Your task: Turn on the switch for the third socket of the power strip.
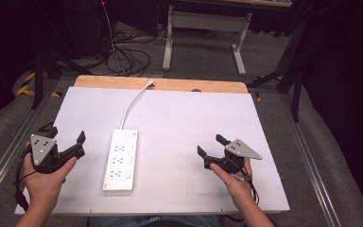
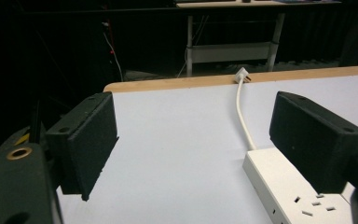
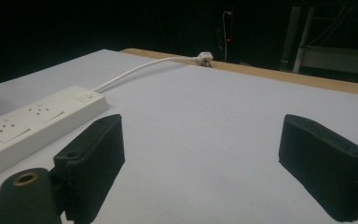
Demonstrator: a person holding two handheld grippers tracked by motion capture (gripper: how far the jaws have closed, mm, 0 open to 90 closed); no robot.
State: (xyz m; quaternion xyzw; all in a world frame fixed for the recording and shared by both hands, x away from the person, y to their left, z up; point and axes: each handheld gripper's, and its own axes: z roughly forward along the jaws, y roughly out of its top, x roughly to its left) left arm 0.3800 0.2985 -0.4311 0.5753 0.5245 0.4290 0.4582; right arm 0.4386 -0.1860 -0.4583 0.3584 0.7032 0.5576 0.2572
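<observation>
A white power strip (image 1: 121,160) lies flat on the white worktop (image 1: 184,123), left of centre in the high view, its long axis running from the lower frame toward the top. Its white cord (image 1: 131,105) curves up from the far end to a plug (image 1: 150,82) resting at the wooden back edge.

The strip looks like a rigid plastic bar, light, with smooth and probably slippery faces. The best hold is likely across its narrow width, on the two long sides near the middle, so it does not swing. The cord is limp and will trail and drag; the plug is small and hard, and could be pinched by its body.

The left hand-held gripper (image 1: 73,144) sits at the lower left, just beside the strip's left side, jaws spread apart and empty. In the left gripper view the strip (image 2: 284,186) shows at lower right, partly behind the right jaw. The right hand-held gripper (image 1: 210,150) is at lower right, well apart from the strip, jaws also spread with nothing between. In the right gripper view the strip (image 3: 32,121) lies at the left.
</observation>
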